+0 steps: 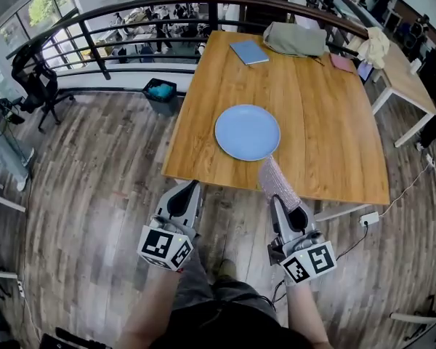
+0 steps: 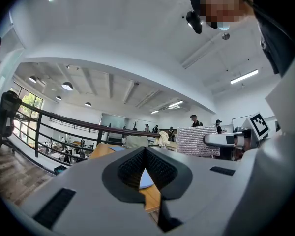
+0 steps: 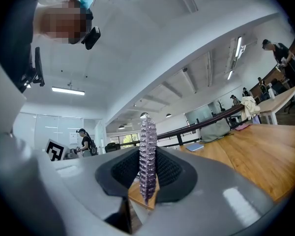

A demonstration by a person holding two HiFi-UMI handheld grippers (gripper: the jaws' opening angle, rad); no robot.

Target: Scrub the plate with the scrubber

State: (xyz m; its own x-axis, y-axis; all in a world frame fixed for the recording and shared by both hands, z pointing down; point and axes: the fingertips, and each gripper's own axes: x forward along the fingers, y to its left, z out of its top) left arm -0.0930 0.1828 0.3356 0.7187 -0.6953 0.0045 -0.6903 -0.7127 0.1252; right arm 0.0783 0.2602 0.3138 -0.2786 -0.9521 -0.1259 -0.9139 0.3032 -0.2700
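The blue plate (image 1: 247, 131) lies on the wooden table (image 1: 327, 122), near its front edge. By that edge the right tool (image 1: 285, 206) pinches a sparkly scrubber (image 1: 277, 181); the left tool (image 1: 184, 195) is pressed together, empty.

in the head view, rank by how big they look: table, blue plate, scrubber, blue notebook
1. wooden table
2. blue plate
3. scrubber and blue notebook: about alike; the scrubber is nearer the camera, so they are unranked.
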